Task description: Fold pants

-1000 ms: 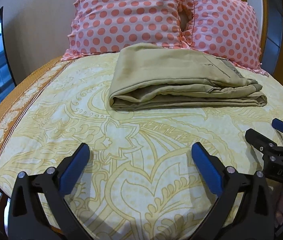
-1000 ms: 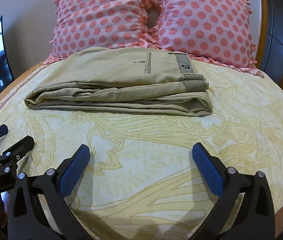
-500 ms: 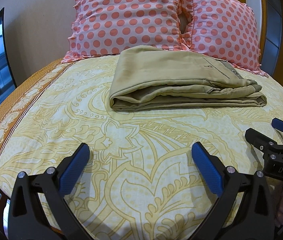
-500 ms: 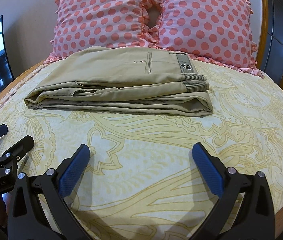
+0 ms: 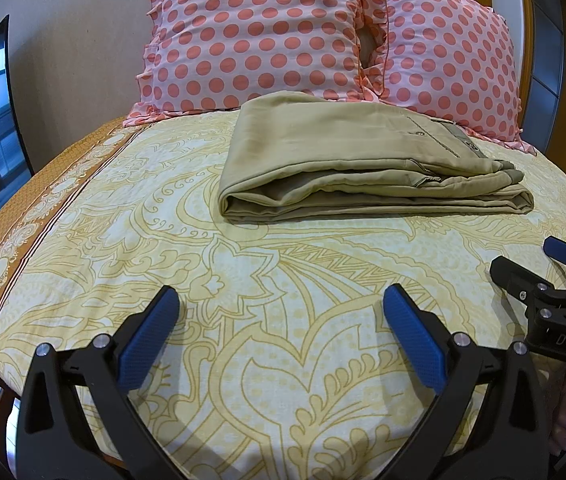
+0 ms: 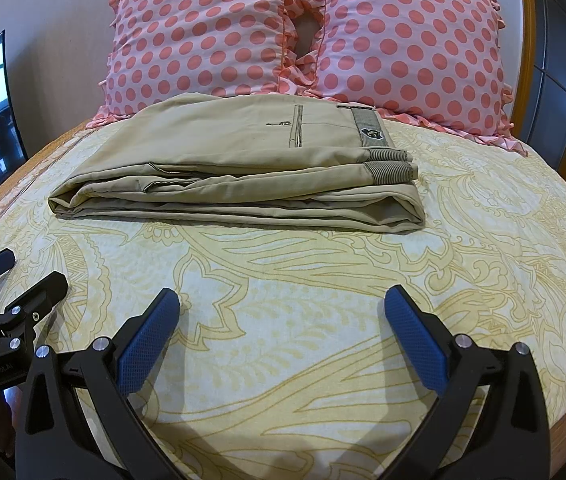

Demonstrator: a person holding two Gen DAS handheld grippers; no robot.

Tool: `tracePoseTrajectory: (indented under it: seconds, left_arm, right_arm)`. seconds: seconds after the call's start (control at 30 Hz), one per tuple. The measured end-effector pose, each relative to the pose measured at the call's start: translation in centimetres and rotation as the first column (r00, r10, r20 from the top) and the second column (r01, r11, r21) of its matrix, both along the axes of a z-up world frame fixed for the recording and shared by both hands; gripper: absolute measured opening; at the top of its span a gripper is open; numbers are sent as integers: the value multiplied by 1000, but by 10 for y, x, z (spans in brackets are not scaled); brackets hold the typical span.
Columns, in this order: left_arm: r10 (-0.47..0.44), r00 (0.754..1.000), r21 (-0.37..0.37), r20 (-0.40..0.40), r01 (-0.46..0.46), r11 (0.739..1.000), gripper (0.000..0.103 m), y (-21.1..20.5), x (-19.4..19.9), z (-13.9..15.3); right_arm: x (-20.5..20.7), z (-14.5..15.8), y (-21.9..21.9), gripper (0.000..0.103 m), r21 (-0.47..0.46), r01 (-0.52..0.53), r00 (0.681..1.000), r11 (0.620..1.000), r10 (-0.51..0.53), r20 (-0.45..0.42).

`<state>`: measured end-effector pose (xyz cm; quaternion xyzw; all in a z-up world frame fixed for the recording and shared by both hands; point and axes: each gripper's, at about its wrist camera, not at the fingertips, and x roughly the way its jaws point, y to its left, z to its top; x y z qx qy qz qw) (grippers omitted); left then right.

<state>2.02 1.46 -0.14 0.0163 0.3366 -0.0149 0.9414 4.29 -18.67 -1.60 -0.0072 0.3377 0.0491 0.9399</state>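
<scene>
Very little differs from a second ago. In the left wrist view the folded pants [image 5: 363,164] and the two polka-dot pillows [image 5: 259,36] sit a touch lower in the frame, toward 6 o'clock. In the right wrist view the left gripper [image 6: 23,276] at 8 o'clock has drifted slightly up, toward 12 o'clock.

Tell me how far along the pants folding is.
Done, by the look of it: the khaki pants lie in a compact layered stack on the bedspread, in front of the polka-dot pillows, with the waistband on top. In hand: nothing. The left tongs and right tongs are both open and empty, short of the stack. Left: nothing visible, perhaps neatening the edges.
</scene>
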Motion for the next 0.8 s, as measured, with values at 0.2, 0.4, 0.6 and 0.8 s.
tracePoseTrajectory:
  seconds: [0.2, 0.4, 0.6, 0.8]
  left_arm:
    - [1, 1000, 0, -1, -1, 1000, 101, 0, 0, 0]
    - [1, 1000, -1, -4, -1, 1000, 101, 1, 1, 0]
    - [13, 1000, -2, -7, -13, 1000, 101, 3, 3, 0]
    - [12, 1000, -2, -7, -12, 1000, 101, 4, 3, 0]
  right_arm:
    - [0, 0, 0, 102, 0, 0, 1000, 1000, 0, 0]
    - [0, 0, 0, 102, 0, -1, 1000, 1000, 1, 0]
    - [0, 0, -1, 102, 0, -1, 1000, 1000, 1, 0]
    - [0, 0, 0, 102, 0, -1, 1000, 1000, 1, 1]
